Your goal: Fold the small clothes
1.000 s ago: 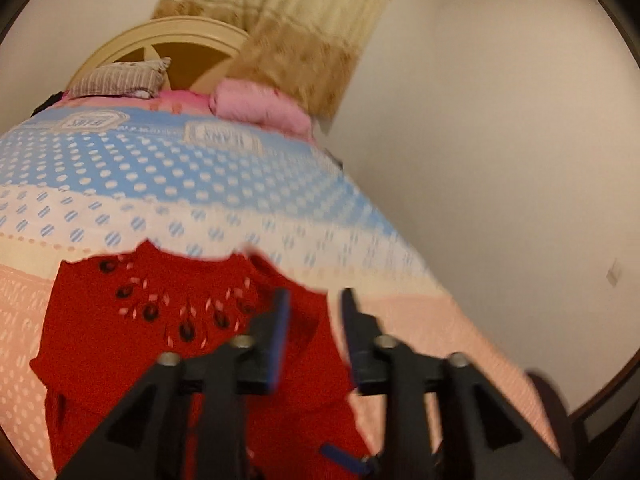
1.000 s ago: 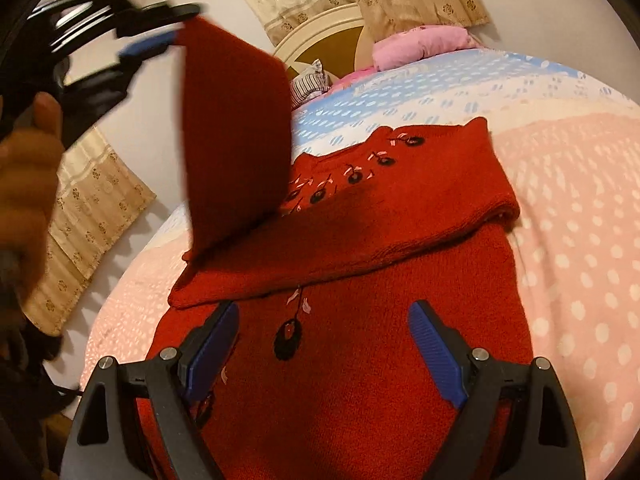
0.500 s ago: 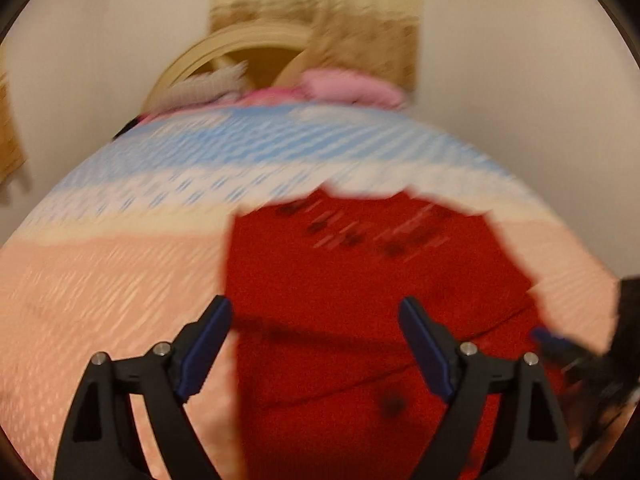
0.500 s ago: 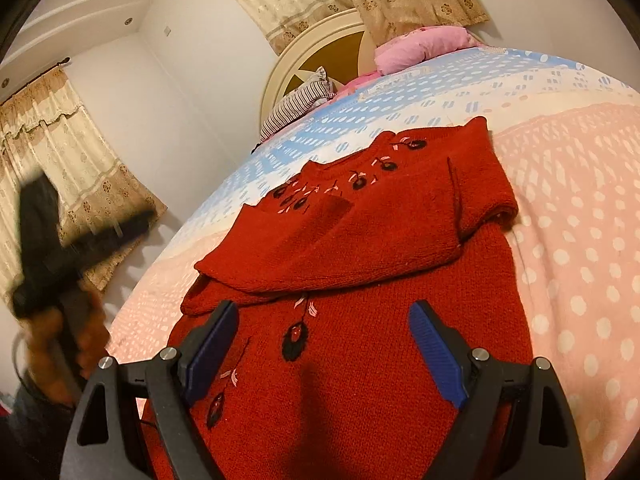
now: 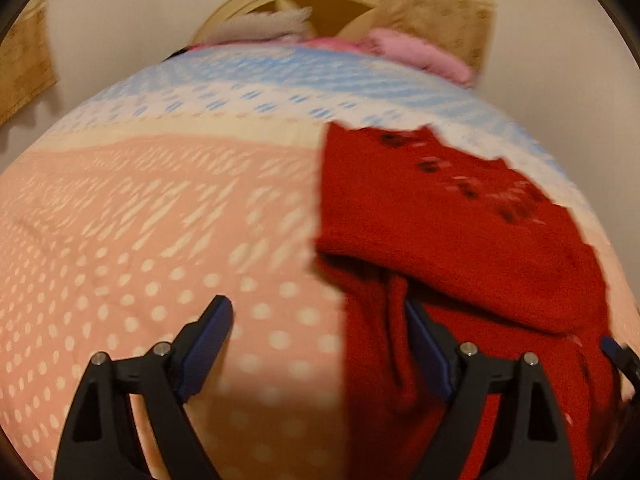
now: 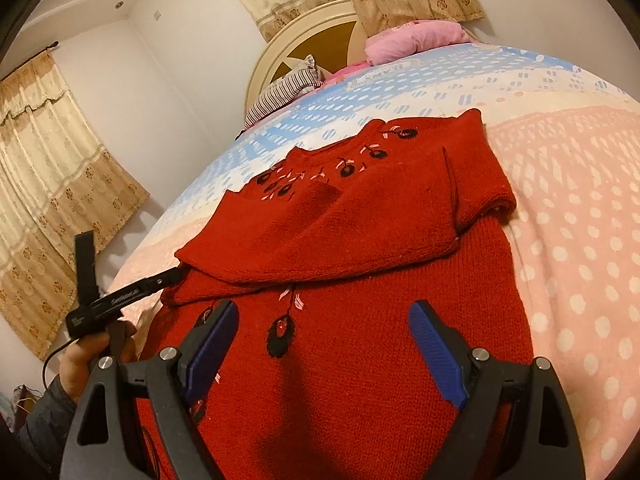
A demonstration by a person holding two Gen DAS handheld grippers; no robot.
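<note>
Clearly both grippers, left [image 5: 320, 344] and right [image 6: 324, 344], gape empty; the left, seemingly straddling the sweater's [image 6: 360, 280] edge, could drag the folded sleeve [image 6: 320, 240] toward the bed's [image 6: 580, 260] left edge.

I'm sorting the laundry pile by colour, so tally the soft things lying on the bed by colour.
Red: 1, the knitted sweater, with both sleeves folded across its chest.
Pink: 1, the pillow by the headboard.
Striped: 1, the striped pillow beside it.
Total: 3, all on the dotted bedspread.
</note>
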